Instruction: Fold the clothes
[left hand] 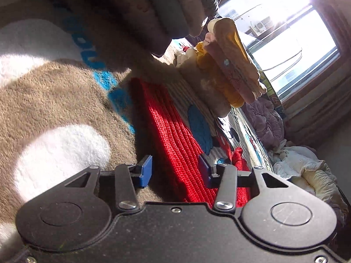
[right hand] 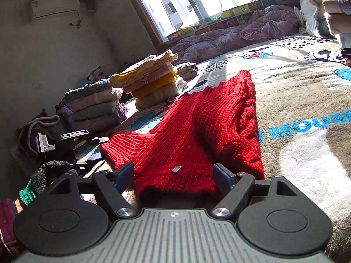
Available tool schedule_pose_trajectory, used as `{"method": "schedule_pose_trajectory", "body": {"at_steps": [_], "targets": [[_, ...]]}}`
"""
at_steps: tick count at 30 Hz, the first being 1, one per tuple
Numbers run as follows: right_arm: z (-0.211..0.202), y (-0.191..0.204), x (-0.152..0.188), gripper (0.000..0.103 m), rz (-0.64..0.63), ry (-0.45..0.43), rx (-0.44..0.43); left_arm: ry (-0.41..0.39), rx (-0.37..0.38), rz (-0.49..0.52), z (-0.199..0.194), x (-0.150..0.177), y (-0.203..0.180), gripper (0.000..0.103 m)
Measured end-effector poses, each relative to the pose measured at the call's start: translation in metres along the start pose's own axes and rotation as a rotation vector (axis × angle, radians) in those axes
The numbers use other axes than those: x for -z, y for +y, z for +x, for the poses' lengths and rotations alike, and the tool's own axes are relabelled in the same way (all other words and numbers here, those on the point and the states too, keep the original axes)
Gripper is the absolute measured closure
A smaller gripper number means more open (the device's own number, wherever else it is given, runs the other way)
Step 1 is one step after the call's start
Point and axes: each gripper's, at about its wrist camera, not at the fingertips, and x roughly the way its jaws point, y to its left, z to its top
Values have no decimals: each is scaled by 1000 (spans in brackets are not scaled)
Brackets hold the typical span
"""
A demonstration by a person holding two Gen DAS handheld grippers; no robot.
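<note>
A: Where is the red sweater [right hand: 197, 131] lying?

B: Flat on the cartoon-print blanket [right hand: 296, 83], partly folded, one side doubled over the middle. Everything else sits around it. Beyond its far left edge stand two stacks of folded clothes: the yellow-topped stack [right hand: 151, 81] nearer the sweater, the grey-topped stack [right hand: 94, 105] further left, towards the wall.

A: And the claws?

B: The right gripper [right hand: 174, 173] is released, its blue pads standing apart on either side of the sweater's near hem, not pressing it. The left gripper [left hand: 175, 173] is also unclenched, with its pads apart above the sweater's edge, where red knit meets blanket.

A: Anything blocking?

B: A crumpled purple quilt [right hand: 230, 35] lies past the sweater's far end, under the window [right hand: 197, 0].

A: What's unclear?

B: In the left wrist view, a dark blurred bundle [left hand: 153, 11] fills the top, and window glare washes out the corner. A gloved hand [right hand: 41, 175] is cut off left of the sweater.
</note>
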Motion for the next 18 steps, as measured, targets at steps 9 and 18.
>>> {"method": "schedule_pose_trajectory", "body": {"at_steps": [9,18], "targets": [[0,-13,-24,25,52,-98,-96,-4,75,114,5,3,-39,94],[-1,-42,-40,25,183,-198,-125,-16,294,618,-15,79,-151,96]]}}
